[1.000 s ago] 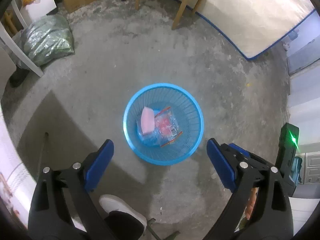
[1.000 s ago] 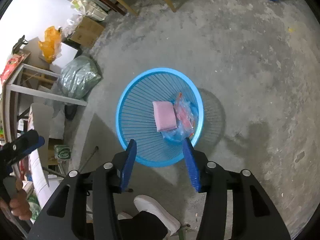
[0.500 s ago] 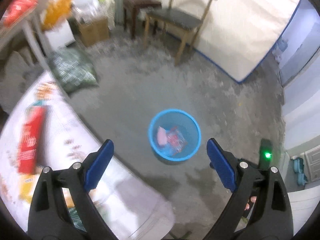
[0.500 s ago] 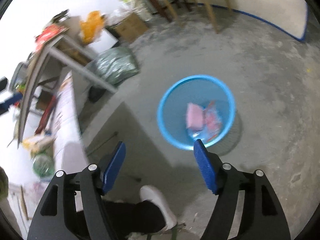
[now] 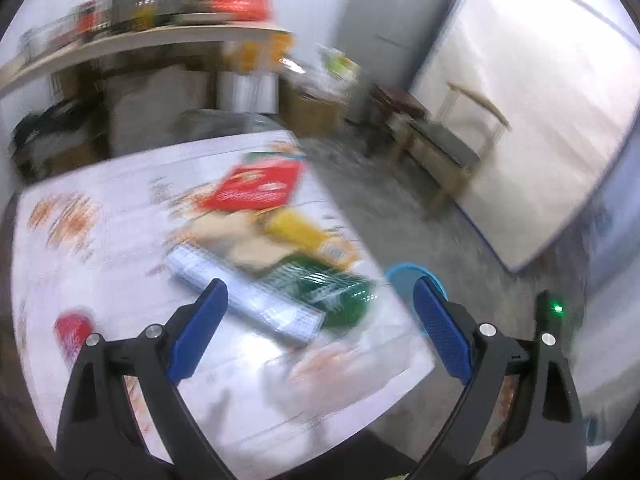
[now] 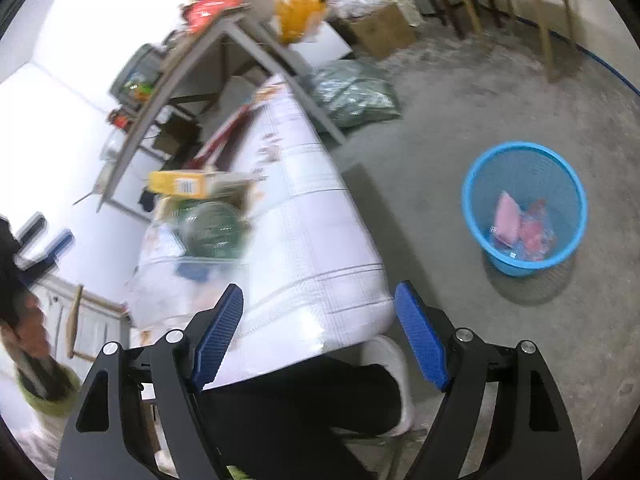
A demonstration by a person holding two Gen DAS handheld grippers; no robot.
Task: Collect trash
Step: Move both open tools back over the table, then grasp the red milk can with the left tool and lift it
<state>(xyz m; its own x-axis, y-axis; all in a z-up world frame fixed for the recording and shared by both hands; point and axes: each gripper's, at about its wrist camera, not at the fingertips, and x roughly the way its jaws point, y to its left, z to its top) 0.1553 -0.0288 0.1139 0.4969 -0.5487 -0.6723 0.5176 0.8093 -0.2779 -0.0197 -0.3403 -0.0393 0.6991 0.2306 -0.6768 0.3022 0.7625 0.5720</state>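
Room: a grey concrete floor (image 6: 460,92) with a big white mattress (image 5: 532,120) leaning on the wall and a wooden chair (image 5: 452,148) in front of it. Both views are blurry.
Surface: a table with a white cloth (image 5: 100,248) that has small orange prints on it. Trash lies in a bunch on it, near the edge by the floor.
Trash on the surface: a red packet (image 5: 256,188) lies far back. A yellow packet (image 5: 308,238) is in front of it. A green packet (image 5: 324,288) is nearest the edge, and a long silver-white packet (image 5: 244,296) lies just beside it. A brown paper piece (image 5: 244,248) sits between them. A small red round thing (image 5: 72,328) lies well apart, on the left.
Bin: a blue mesh basket (image 6: 480,200) stands on the floor, well apart from the surface. In the left view only a bit of its rim (image 5: 400,274) peeks out past the surface edge.
Trash in the bin: a pink flat thing (image 6: 506,224) and a red and clear bag (image 6: 536,236) lie at the bottom, touching each other.
Left tool (image 5: 318,328): the two blue fingers are spread wide with nothing between them. It hangs over the surface, above the silver-white and green packets.
Right tool (image 6: 320,336): the fingers are spread wide too and hold nothing. It hangs over the near corner of the surface, with the basket off to its right.
Person: a dark trouser leg (image 6: 304,400) and a white shoe (image 6: 394,364) show under the right tool.
Shelf: a rack (image 5: 152,40) behind the surface holds blurry red and dark things.
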